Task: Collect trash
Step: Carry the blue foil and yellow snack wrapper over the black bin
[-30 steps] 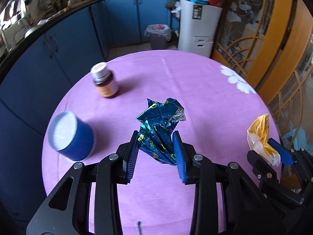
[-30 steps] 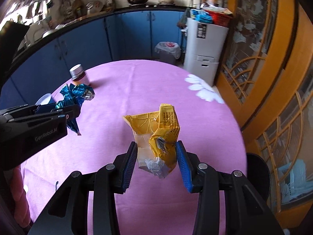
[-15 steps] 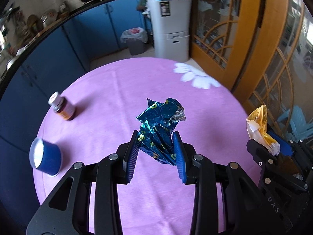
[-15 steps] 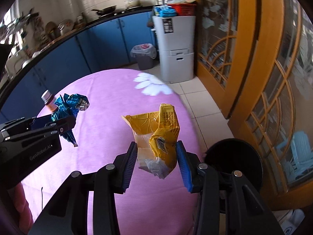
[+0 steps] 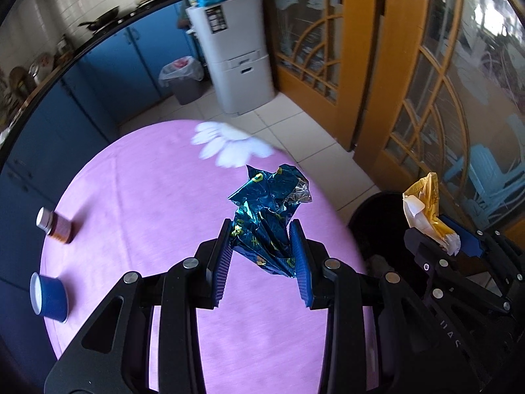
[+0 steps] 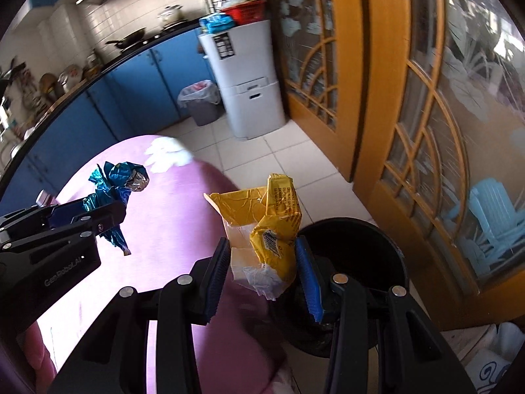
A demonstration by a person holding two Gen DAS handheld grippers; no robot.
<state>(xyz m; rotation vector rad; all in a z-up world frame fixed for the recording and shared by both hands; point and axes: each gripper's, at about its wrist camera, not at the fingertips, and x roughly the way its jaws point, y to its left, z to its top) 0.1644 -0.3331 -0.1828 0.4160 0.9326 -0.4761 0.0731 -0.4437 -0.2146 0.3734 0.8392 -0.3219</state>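
Right wrist: right tool (image 6: pixel 264 259) pitched down, clamping yellow wrapper (image 6: pixel 272 226), seemingly over black bin (image 6: pixel 377 249); left tool (image 5: pixel 262 257) clamping blue wrapper (image 5: pixel 269 216)

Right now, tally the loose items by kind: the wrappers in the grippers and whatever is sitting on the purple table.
Crumpled wrappers: 2, the blue foil wrapper in the left gripper and the yellow wrapper in the right gripper
Jars: 1, the brown jar
Cups: 1, the blue cup
Total: 4

Crumpled blue foil wrapper (image 5: pixel 269 216) and yellow wrapper (image 6: pixel 272 226), each held aloft.
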